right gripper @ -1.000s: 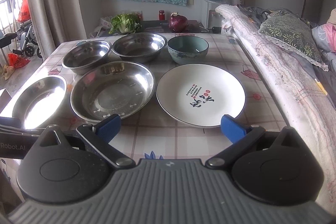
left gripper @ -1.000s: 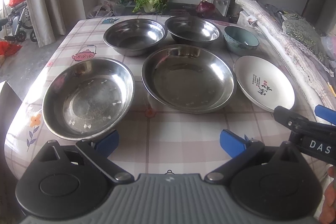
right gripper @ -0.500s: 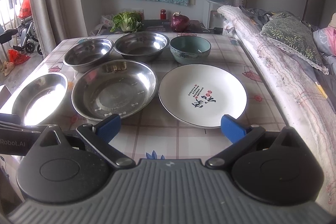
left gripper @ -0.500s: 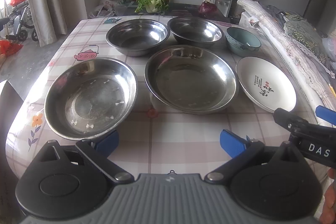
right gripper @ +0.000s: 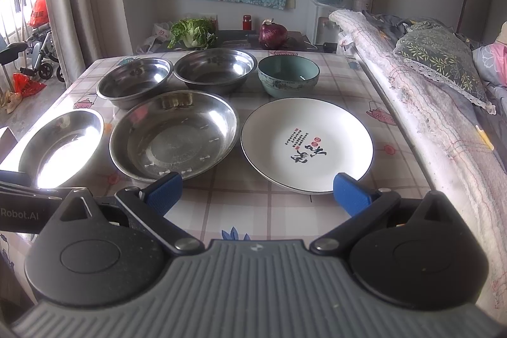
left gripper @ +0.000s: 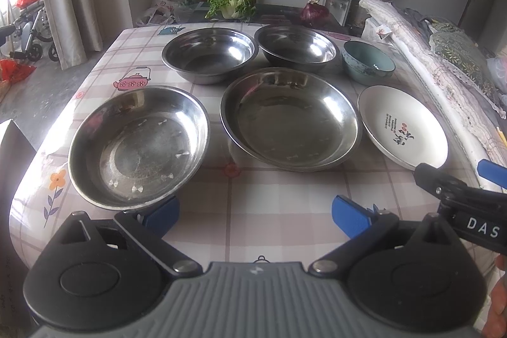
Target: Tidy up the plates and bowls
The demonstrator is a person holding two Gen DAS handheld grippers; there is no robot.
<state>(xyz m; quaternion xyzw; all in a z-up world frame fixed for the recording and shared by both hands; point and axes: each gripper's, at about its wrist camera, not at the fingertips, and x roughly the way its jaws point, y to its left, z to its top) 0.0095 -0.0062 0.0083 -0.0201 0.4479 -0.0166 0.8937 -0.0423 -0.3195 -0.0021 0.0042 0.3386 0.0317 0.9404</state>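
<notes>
Both sets of jaws spread wide and empty: left gripper (left gripper: 255, 213) by the near steel dish (left gripper: 137, 146), right gripper (right gripper: 256, 190) facing the white plate (right gripper: 306, 145), seemingly lined up for pickups. Beyond, unstacked on the worktop (left gripper: 272, 211): wider steel dish (left gripper: 291, 118), two steel bowls, teal bowl (right gripper: 288, 76).

2 low wrist views from the table's (left gripper: 253, 211) near edge, facing across it, sharing the same dishes.
</notes>
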